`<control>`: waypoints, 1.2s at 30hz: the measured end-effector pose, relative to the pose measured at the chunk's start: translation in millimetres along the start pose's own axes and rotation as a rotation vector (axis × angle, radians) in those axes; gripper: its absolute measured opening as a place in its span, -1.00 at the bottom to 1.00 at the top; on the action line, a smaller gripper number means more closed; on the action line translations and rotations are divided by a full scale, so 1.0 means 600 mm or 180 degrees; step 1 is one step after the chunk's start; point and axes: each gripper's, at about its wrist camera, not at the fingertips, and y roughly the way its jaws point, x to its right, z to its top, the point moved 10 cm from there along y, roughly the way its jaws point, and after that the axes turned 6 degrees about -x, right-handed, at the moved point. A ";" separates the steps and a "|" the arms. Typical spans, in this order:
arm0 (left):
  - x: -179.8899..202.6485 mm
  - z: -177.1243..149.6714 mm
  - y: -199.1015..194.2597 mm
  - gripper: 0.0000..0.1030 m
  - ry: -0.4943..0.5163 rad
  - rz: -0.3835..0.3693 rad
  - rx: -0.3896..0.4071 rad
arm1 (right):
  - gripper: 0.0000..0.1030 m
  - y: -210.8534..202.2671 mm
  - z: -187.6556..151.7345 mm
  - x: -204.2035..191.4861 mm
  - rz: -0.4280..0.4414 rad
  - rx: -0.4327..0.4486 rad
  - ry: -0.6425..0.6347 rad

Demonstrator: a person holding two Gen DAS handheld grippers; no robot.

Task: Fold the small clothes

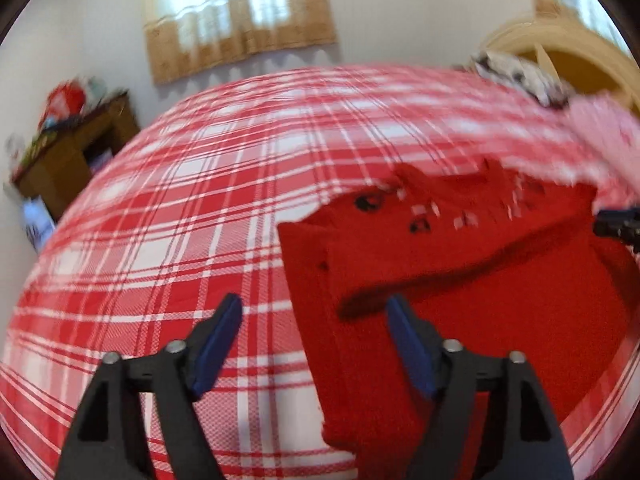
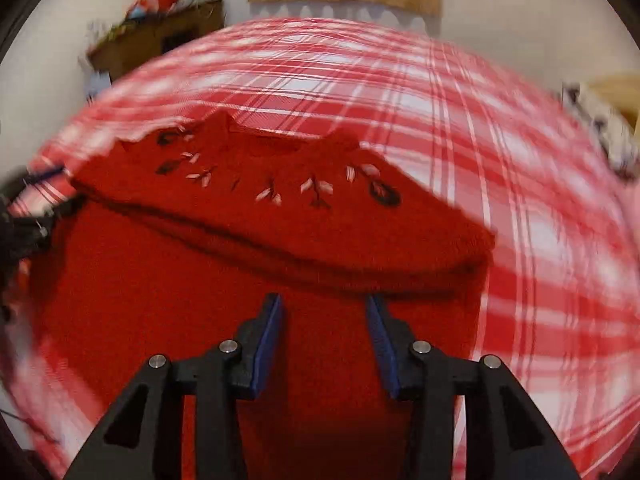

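A small red knitted sweater (image 1: pixel 460 264) with white and black embroidery near the collar lies on a red and white plaid bedspread (image 1: pixel 168 208). Its collar part is folded over the body. My left gripper (image 1: pixel 314 312) is open and empty above the sweater's left edge. In the right wrist view the sweater (image 2: pixel 280 220) fills the middle, and my right gripper (image 2: pixel 324 312) is open and empty over its lower body. The right gripper's tip shows at the right edge of the left wrist view (image 1: pixel 618 224).
A wooden cabinet (image 1: pixel 68 156) with clutter on top stands at the far left by the wall. A pink garment (image 1: pixel 604 132) and a patterned cloth (image 1: pixel 516 72) lie at the bed's far right. A curtained window (image 1: pixel 236 12) is behind the bed.
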 end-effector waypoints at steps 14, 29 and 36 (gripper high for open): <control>-0.081 0.040 0.017 0.60 -0.0414 0.0443 0.0024 | -0.11 -0.054 -0.039 0.103 -0.0027 0.0408 0.0673; -0.020 -0.025 0.008 0.81 -0.0306 0.0324 0.0031 | -0.11 -0.074 -0.152 0.043 0.0287 0.0364 0.0649; -0.034 -0.029 0.018 1.00 -0.0434 0.0351 0.0038 | -0.01 -0.090 -0.166 0.060 0.0269 0.0357 0.0939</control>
